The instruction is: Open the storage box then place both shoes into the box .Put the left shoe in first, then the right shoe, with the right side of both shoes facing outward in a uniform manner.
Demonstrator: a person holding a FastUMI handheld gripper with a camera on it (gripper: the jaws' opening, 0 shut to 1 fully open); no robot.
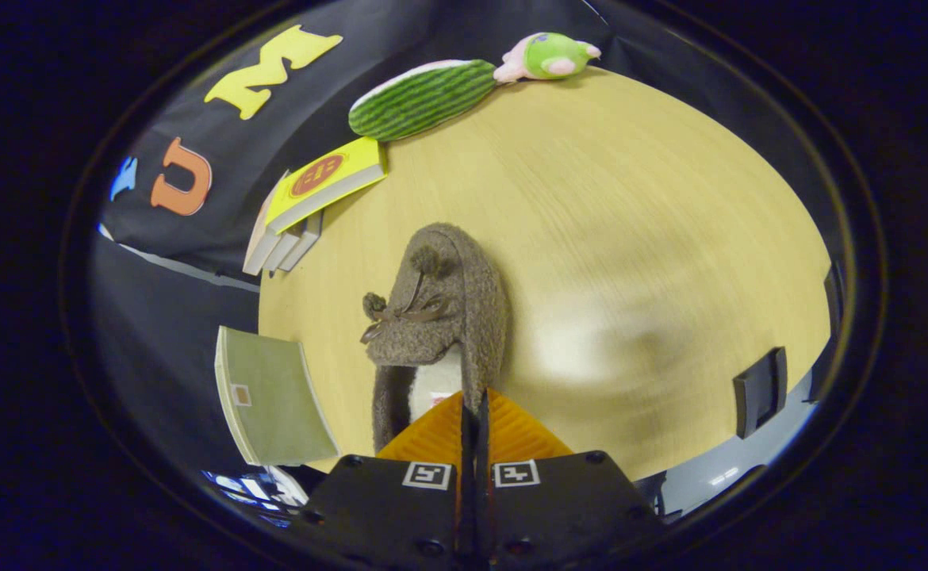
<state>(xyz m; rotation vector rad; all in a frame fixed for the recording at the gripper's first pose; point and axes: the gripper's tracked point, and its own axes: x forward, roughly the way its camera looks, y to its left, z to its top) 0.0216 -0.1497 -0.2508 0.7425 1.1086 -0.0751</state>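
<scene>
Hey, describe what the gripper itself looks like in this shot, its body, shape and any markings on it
The gripper has two wedge-shaped fingers with ribbed faces, narrowing to a point where they meet. Behind them sit two black blocky carriers, each bearing a small square black-and-white marker near the inner edge and round screw heads at the corners. No cables show.

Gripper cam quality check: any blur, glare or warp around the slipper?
Gripper view: strong fisheye bend, round table edge bulges; wood grain smeared, likely motion blur; soft glare patch right of the brown slipper, dim shadow beside it; slipper fairly sharp, gripper fingers closed at its heel rim; plush cucumber slightly soft.
</scene>
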